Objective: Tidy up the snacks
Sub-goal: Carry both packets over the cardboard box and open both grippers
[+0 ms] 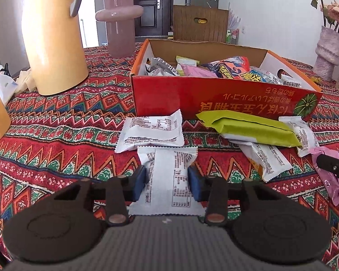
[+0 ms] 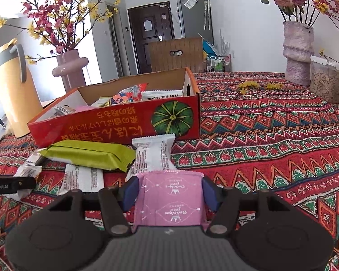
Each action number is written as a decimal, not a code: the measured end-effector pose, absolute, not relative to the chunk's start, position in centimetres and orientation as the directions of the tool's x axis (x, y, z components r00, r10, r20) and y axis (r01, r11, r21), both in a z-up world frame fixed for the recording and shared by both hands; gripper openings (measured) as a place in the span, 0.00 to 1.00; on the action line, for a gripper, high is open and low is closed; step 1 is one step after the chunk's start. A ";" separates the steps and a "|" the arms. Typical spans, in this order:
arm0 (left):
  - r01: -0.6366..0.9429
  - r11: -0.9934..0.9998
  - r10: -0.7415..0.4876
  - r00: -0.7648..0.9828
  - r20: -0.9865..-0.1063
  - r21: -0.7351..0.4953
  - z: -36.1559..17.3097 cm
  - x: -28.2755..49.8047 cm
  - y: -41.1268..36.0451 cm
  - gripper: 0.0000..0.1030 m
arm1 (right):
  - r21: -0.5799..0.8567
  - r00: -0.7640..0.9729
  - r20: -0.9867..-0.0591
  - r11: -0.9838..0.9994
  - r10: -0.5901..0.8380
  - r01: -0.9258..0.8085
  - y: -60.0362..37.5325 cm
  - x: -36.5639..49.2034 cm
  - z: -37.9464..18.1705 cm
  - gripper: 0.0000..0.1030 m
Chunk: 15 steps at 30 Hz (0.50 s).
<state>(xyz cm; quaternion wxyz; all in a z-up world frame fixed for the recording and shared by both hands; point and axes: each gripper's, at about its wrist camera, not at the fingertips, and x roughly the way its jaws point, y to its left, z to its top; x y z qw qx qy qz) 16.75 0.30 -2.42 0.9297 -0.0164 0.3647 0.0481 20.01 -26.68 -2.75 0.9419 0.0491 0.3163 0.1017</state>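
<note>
Covering the tabletop [image 2: 271, 122] is a red zigzag-patterned cloth; behind it stand a dark door [image 2: 150, 36], pale walls and vases of flowers. The left gripper [image 1: 167, 180] has its fingers pressed on a white snack packet [image 1: 168, 176] lying near the front edge. The right gripper [image 2: 169, 192] clasps a pink snack packet [image 2: 169, 196]. A red cardboard box [image 1: 214, 97] mid-tabletop holds mixed snacks, half hidden by its wall. A green wafer pack [image 1: 248, 128] and more white packets lie before it. The yellow jug [image 1: 54, 38] is cut off at the top.
</note>
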 end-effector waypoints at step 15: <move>-0.040 0.999 0.011 0.784 -0.621 -0.033 -0.6 14.8 0.8 0.40 | 0.108 0.793 -0.575 0.979 0.202 -0.171 -26.1 19.2 -1.5 0.57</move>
